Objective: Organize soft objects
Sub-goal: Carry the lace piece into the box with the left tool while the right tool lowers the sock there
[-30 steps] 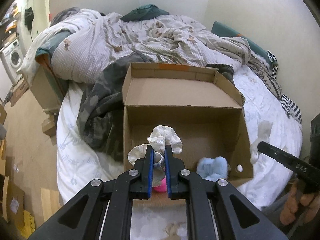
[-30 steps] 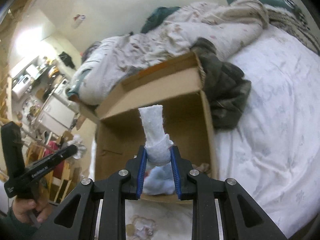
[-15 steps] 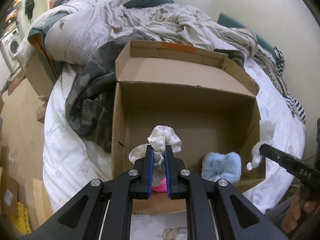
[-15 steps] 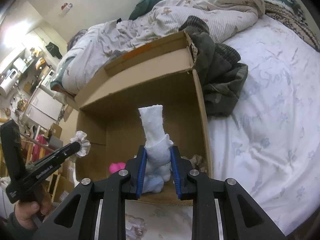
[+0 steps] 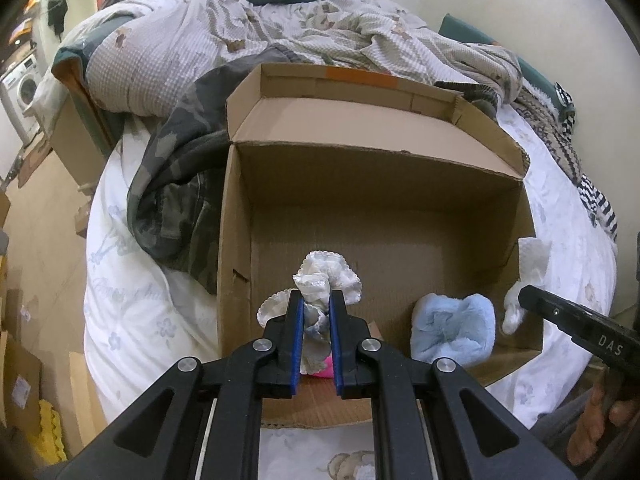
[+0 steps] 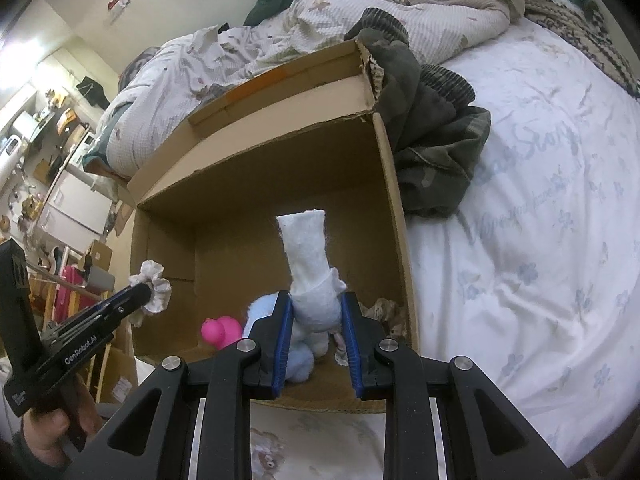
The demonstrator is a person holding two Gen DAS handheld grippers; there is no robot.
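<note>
Bed bears cardboard box; left claw pinches frilly cloth, right claw grips seemingly white sock.

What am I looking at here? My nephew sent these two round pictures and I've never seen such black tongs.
There is no robot: a person holds a two-finger black gripper in each hand, each carrying a fisheye camera looking along its fingers. The left gripper pinches a frilly white cloth scrunchie. The right gripper pinches a white fluffy sock. Both hover over an open brown cardboard box standing on a bed with a white flowered sheet. Inside lie a pale blue fleecy bundle and a small pink rounded toy.
</note>
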